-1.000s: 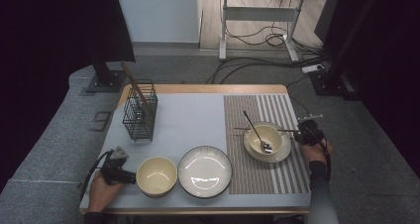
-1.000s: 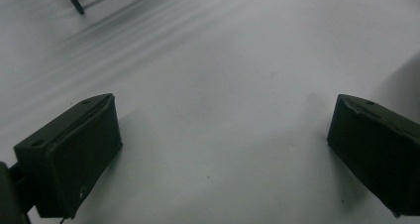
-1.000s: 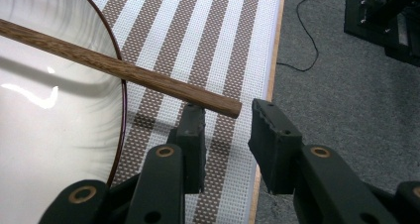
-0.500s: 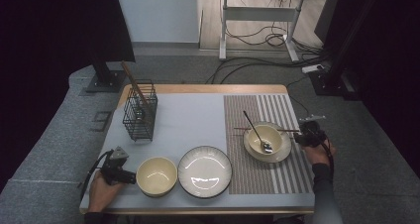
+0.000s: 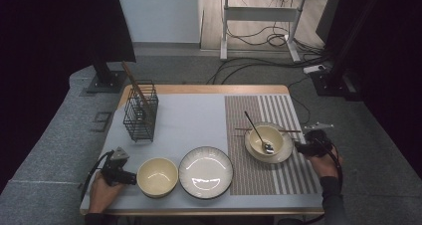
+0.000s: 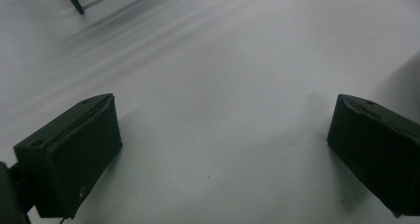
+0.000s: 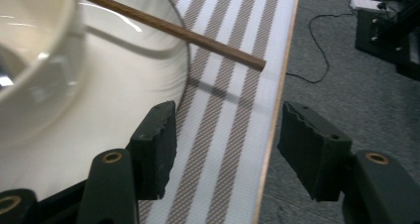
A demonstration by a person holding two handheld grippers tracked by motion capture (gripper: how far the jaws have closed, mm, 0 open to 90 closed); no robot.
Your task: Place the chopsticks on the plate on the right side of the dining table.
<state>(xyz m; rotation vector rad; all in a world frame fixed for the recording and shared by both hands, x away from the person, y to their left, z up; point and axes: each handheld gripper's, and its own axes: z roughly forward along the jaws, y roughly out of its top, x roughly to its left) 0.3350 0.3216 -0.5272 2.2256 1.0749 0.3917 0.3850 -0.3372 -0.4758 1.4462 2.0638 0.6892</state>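
Right gripper [image 7: 225, 149] jaws just been opening, nothing between them, just beside plate [image 7: 99, 135] rim; chopstick [image 7: 173, 29] lies across the plate behind the bowl [image 5: 266, 139], its tip over the striped mat [image 7: 223, 115]. Left gripper [image 6: 223, 149] spread, empty, over bare mat near second bowl [image 5: 157, 176]. Back off level, jaws wide, clear of the stick's tip, or it may roll off the rim
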